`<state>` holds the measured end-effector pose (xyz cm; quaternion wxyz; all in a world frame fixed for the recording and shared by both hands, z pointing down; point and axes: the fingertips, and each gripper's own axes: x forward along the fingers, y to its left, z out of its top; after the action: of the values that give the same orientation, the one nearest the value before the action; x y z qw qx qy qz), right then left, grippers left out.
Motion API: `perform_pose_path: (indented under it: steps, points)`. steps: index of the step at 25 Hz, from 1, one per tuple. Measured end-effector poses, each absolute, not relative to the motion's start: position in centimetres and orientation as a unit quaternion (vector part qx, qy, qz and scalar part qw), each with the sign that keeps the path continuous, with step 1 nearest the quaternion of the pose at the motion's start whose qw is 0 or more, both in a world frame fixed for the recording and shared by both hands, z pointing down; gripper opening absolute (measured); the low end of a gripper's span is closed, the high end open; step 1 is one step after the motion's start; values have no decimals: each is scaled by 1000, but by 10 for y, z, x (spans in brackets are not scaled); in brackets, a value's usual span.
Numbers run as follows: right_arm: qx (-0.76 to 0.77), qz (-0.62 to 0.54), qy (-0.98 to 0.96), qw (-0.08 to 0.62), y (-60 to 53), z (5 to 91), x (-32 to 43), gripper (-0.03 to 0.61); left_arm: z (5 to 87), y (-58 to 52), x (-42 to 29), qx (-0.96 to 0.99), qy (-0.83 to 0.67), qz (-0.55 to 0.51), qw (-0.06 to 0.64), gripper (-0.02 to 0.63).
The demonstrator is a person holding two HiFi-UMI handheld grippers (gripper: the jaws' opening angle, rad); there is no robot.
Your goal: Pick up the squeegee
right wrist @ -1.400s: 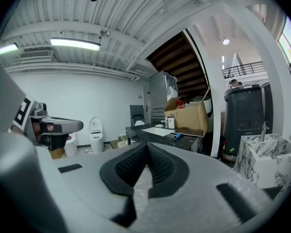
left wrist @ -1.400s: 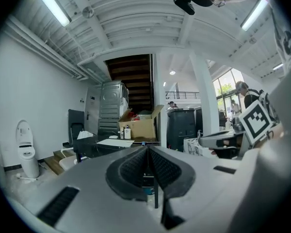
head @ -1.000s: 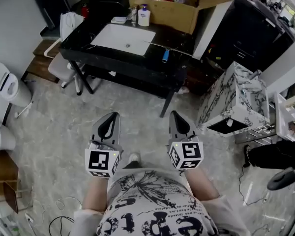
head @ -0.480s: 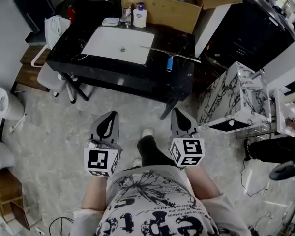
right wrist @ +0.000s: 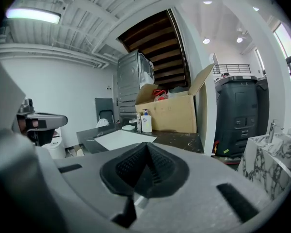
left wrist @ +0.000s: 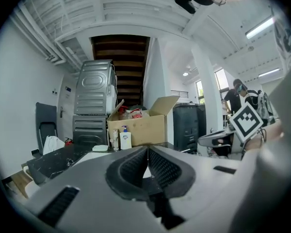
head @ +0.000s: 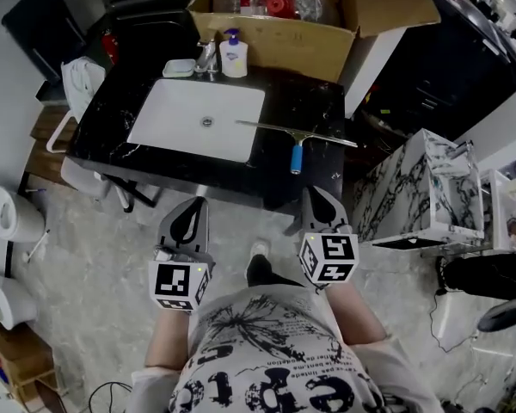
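The squeegee lies on the black marble counter to the right of the white sink basin; its blue handle points toward me and its long metal blade runs left to right. My left gripper hangs in front of the counter's near edge, jaws shut and empty. My right gripper is just short of the counter edge below the squeegee's handle, jaws shut with nothing between them. In the left gripper view and the right gripper view the pads meet and the squeegee is hidden behind the jaws.
A soap bottle, a tap and a soap dish stand at the counter's back, before an open cardboard box. A marble-patterned cabinet stands at the right. White toilets sit on the left floor.
Both grippers and my view have come forward toward the counter; it now lies much nearer, with the squeegee just ahead of my right gripper. Both stayed shut.
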<state>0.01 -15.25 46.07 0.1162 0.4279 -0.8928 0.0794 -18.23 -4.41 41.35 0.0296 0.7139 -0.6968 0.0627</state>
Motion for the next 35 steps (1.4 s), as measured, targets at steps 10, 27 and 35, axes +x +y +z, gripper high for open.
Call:
perform_pose_path:
  steps: [10, 27, 35]
  points:
    - [458, 108, -870, 147, -292, 481, -8, -8, 411, -192, -203, 733, -676, 66, 31, 12]
    - [493, 196, -814, 237, -334, 538, -21, 4, 427, -294, -225, 802, -590, 74, 55, 12]
    - [494, 234, -778, 310, -333, 579, -34, 162, 445, -310, -241, 824, -554, 93, 78, 12]
